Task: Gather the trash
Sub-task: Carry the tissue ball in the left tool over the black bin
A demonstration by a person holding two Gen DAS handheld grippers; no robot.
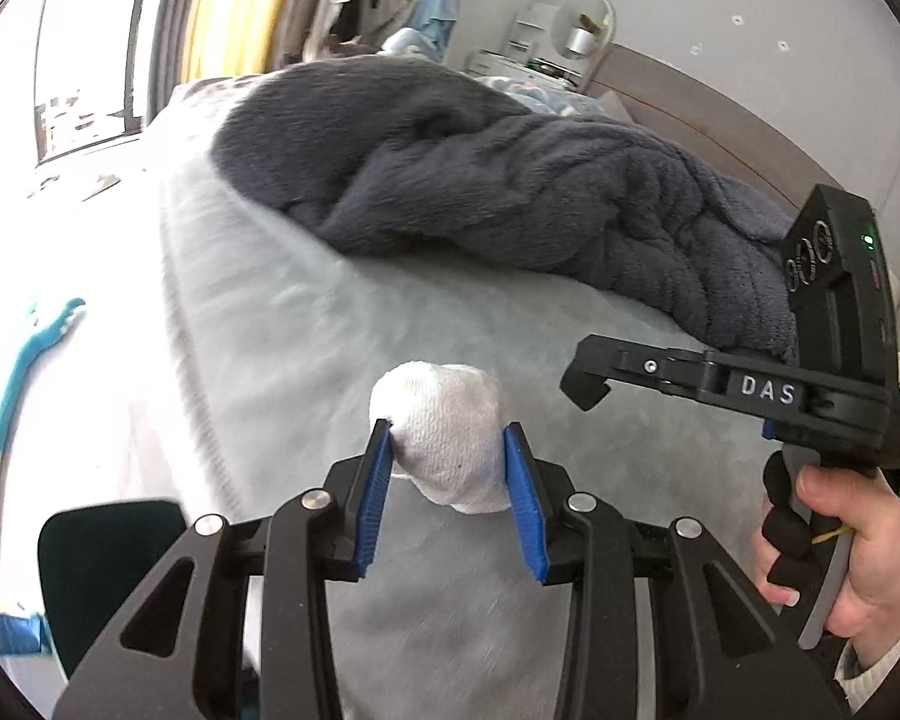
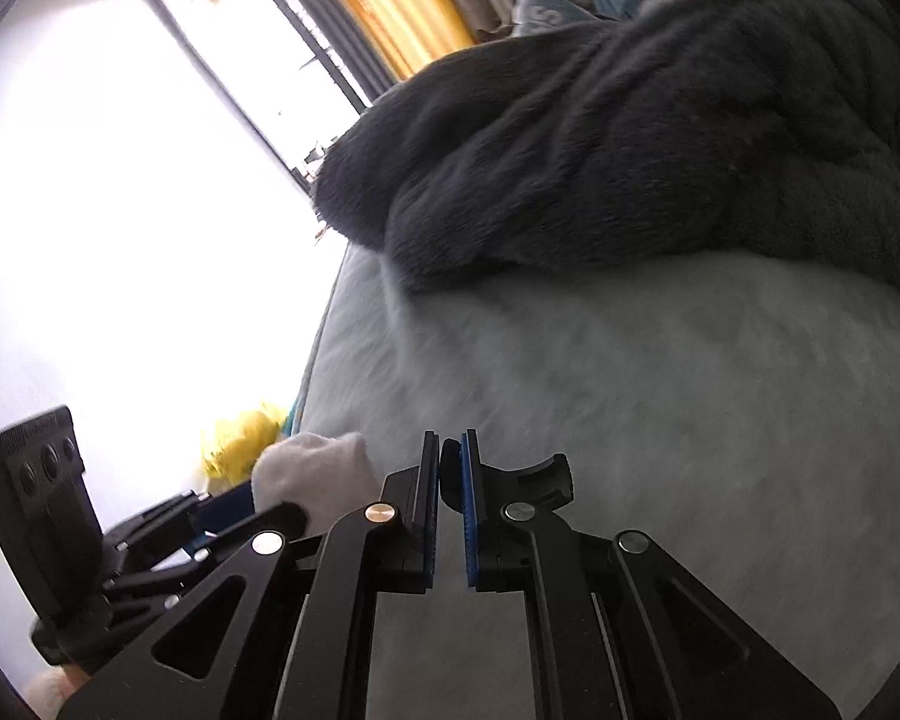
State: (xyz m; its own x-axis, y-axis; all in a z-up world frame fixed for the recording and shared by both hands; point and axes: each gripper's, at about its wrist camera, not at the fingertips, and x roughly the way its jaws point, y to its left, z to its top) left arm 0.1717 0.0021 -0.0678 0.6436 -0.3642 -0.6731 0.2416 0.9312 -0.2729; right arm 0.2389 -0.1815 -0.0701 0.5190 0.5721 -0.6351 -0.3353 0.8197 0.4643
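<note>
Gripping white tissue wad [image 1: 444,438]: left gripper [image 1: 447,456], pads clamped either side, wad at 12 o'clock off tips. Right gripper [image 2: 450,480] closed, empty, w/ wad [image 2: 312,468] at its 9 o'clock.

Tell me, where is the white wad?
The white wad sits low and central in the left wrist view, pinched by the left gripper above the pale bedspread.

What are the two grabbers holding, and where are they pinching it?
The left gripper pinches a crumpled white paper-towel wad across its middle, blue pads on either side. The right gripper is shut and holds nothing.
</note>
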